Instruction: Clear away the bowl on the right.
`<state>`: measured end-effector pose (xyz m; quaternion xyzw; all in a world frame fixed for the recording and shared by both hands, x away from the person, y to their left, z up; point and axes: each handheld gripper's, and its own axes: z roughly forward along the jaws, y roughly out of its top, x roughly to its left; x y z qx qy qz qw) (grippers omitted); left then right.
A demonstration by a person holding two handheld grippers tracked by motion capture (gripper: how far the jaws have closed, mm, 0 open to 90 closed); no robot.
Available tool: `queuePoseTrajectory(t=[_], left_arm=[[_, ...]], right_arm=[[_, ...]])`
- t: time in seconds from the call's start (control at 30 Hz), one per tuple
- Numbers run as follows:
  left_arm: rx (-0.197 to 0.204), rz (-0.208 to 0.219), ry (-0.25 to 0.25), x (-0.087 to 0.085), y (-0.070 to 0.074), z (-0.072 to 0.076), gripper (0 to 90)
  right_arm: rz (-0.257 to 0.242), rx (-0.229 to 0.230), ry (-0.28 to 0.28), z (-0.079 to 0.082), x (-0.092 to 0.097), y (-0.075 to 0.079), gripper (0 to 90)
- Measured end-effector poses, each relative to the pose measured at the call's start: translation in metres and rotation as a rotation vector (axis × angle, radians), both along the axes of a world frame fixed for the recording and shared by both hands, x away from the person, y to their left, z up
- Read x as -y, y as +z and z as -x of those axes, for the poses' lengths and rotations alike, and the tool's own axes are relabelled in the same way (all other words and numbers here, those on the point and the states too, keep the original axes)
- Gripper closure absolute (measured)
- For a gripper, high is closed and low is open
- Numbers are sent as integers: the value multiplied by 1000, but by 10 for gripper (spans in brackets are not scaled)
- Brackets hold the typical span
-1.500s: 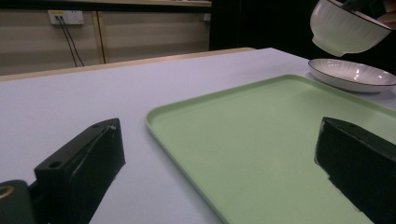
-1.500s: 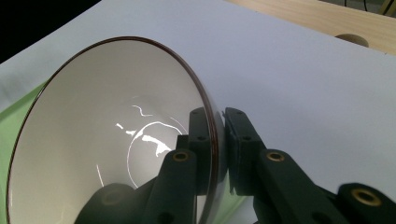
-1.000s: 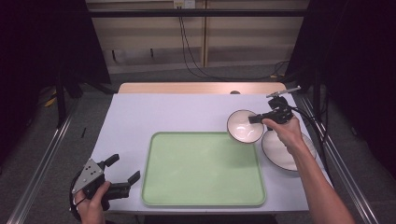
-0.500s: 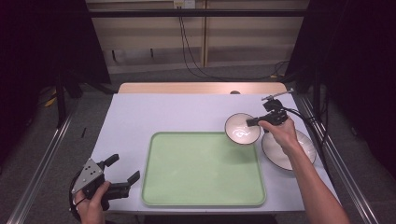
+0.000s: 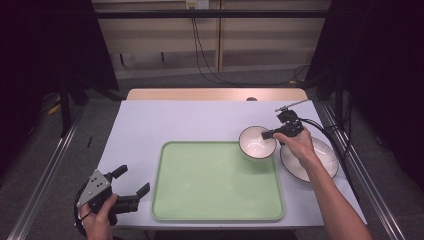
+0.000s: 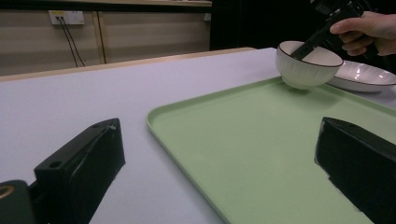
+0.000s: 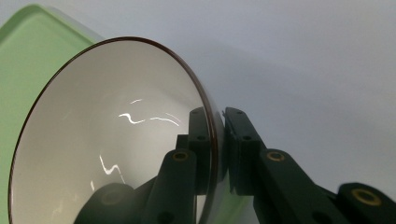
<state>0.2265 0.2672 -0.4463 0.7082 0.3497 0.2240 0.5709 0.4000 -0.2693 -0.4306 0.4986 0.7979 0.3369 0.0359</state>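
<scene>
Glossy white ceramic, ribbed on the outside and edged with a thin dark line, makes up the bowl (image 5: 257, 142), which the right gripper (image 5: 274, 133) pinches by its rim: in the right gripper view one black jaw sits inside the smooth wall of the bowl (image 7: 112, 140) and the other outside, pressed together on the thin lip. In the left gripper view the bowl (image 6: 306, 65) appears to hang just above the far right corner of the tray (image 6: 261, 149), though I cannot tell for sure whether its base touches the raised edge. The tray (image 5: 215, 182) is a pale green rectangle with rounded corners and a low rolled lip, matte and bare across its whole floor, so most of its area lies open. Just beside the bowl, to the right, a shallow white plate (image 5: 320, 160) with a dark rim rests on the surface (image 5: 180, 120), partly under the person's right hand (image 5: 299, 146). The surface is a smooth light grey sheet with a wooden strip along its far edge; the stretch left of and beyond the tray is open.

Near the front left corner the left hand (image 5: 97, 222) holds the left gripper (image 5: 132, 186), its blocky black jaws spread wide with nothing between them, low over the surface and just beside the tray's left edge.
</scene>
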Motion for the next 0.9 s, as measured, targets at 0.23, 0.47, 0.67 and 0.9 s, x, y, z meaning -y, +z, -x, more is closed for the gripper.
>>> queuePoseTrajectory(t=[0.23, 0.47, 0.67, 0.9], left_arm=[[2, 0, 6, -1, 0, 0, 16], [0, -3, 6, -1, 0, 0, 15], [0, 0, 9, -1, 0, 0, 16], [-1, -1, 3, 0, 0, 0, 15]], right_arm=[[23, -25, -2, -2, -2, -5, 824], [21, -25, -4, -2, -1, -7, 825], [44, -18, -13, -1, -1, -9, 830], [23, -9, -34, 1, 4, -17, 833]])
